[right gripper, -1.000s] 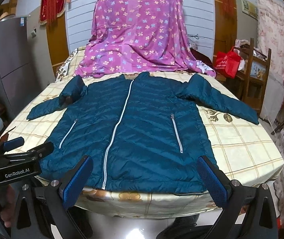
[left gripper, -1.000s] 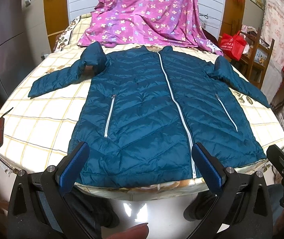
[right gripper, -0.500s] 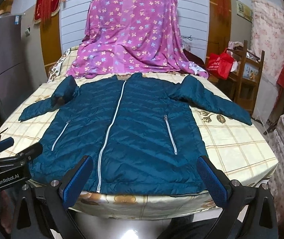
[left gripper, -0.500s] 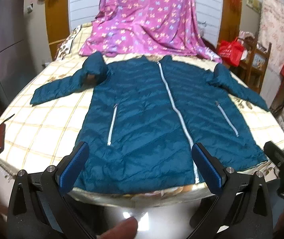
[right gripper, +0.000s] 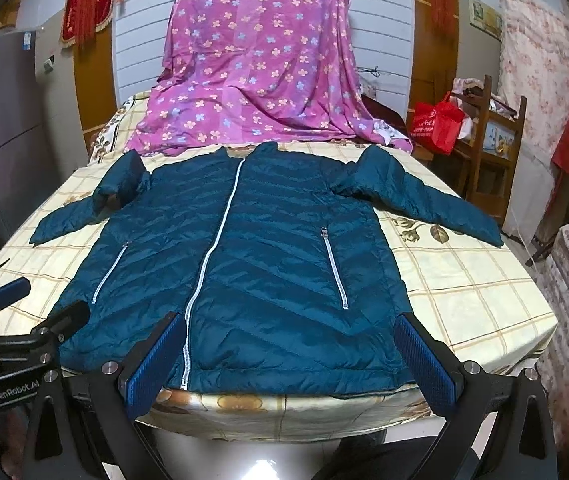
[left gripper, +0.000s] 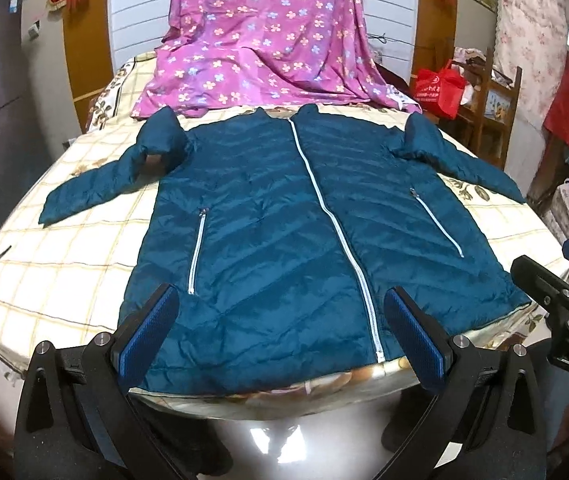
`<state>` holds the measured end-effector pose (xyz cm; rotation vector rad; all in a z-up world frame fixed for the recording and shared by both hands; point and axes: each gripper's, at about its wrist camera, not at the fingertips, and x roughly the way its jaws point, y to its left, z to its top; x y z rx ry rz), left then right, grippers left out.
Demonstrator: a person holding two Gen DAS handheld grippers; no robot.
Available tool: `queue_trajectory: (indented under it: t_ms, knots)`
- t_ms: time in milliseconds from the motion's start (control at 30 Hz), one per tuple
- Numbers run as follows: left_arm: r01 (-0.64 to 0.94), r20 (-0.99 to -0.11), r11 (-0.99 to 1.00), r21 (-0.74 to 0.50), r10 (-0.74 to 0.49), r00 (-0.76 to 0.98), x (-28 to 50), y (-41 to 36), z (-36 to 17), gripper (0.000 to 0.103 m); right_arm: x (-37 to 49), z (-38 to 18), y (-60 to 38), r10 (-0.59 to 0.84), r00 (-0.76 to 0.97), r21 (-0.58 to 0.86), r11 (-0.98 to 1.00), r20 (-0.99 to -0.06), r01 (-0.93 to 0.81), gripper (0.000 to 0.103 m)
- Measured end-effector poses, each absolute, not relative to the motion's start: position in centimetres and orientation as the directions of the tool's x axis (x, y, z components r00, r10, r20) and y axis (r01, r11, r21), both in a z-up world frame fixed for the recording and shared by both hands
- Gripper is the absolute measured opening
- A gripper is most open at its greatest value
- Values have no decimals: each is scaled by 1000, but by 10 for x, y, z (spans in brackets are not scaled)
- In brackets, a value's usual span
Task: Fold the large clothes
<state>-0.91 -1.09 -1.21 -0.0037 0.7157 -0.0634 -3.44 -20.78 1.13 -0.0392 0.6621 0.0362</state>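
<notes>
A dark teal puffer jacket (left gripper: 284, 236) (right gripper: 252, 276) lies front up and spread flat on a checked bed, white zipper closed, both sleeves out to the sides. The hem runs along the near bed edge. My left gripper (left gripper: 282, 332) hovers open just before the hem, left of centre, holding nothing. My right gripper (right gripper: 290, 354) hangs open over the hem's right part, also empty. Each gripper shows at the edge of the other's view: the right gripper (left gripper: 564, 304) and the left gripper (right gripper: 24, 320).
The checked bedsheet (left gripper: 60, 264) (right gripper: 468, 288) covers the bed. A purple flowered cloth (left gripper: 268, 40) drapes over the far end. A red bag (right gripper: 438, 124) and wooden chair (right gripper: 492, 148) stand at the right, a grey fridge (right gripper: 0, 120) at the left.
Both grippers have come slightly nearer and higher above the jacket's hem. The jacket has not moved and both stay open.
</notes>
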Motion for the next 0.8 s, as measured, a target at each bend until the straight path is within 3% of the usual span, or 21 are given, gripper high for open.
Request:
queue_trajectory:
  t_ms: [333, 533, 800]
  knots:
    - [4, -642, 997, -72, -49, 765, -10, 0, -14, 103, -33, 7, -208, 14, 785, -32, 999, -619, -43, 103]
    - [-22, -580, 997, -76, -27, 814, -17, 8, -12, 103, -32, 7, -207, 12, 784, -36, 998, -621, -44, 103]
    - [-7, -642, 1000, 5, 8, 766, -8, 0, -19, 103, -33, 6, -205, 9, 779, -43, 998, -627, -46, 103]
